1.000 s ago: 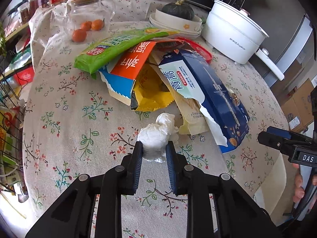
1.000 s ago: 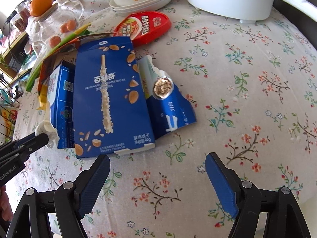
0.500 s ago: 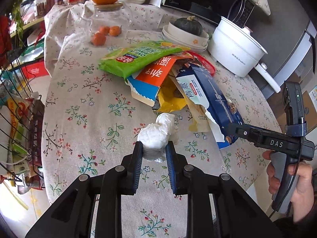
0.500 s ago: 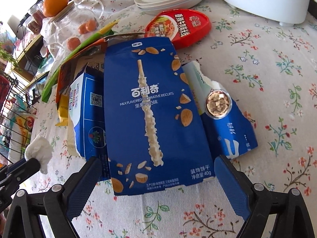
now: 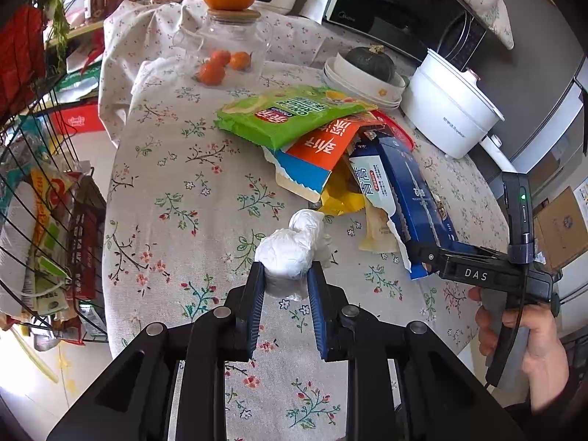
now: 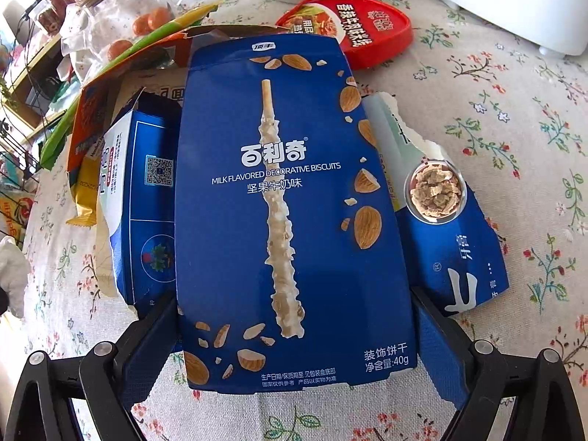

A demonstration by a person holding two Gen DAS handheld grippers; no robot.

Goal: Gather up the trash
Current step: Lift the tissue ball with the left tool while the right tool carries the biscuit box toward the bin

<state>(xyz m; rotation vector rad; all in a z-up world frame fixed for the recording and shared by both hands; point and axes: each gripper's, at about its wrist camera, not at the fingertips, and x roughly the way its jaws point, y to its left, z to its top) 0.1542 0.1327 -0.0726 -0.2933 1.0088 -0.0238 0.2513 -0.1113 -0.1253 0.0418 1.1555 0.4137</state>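
1. trash is barely collected: only the white crumpled wad [image 5: 290, 257], low centre of frame, is pinched between the narrowed fingers of the left hand-held gripper [image 5: 286, 286], above the surface [image 5: 176, 198].
2. wrappers remain piled mid-frame; the right hand-held gripper [image 6: 294, 334], spread wide, straddles the blue biscuit box [image 6: 290, 202], not visibly clamping it.

Left black two-finger gripper [image 5: 286, 286] is clamped tight; right black two-finger gripper [image 6: 294, 334] is spread wide, held by a bare hand [image 5: 529, 345]
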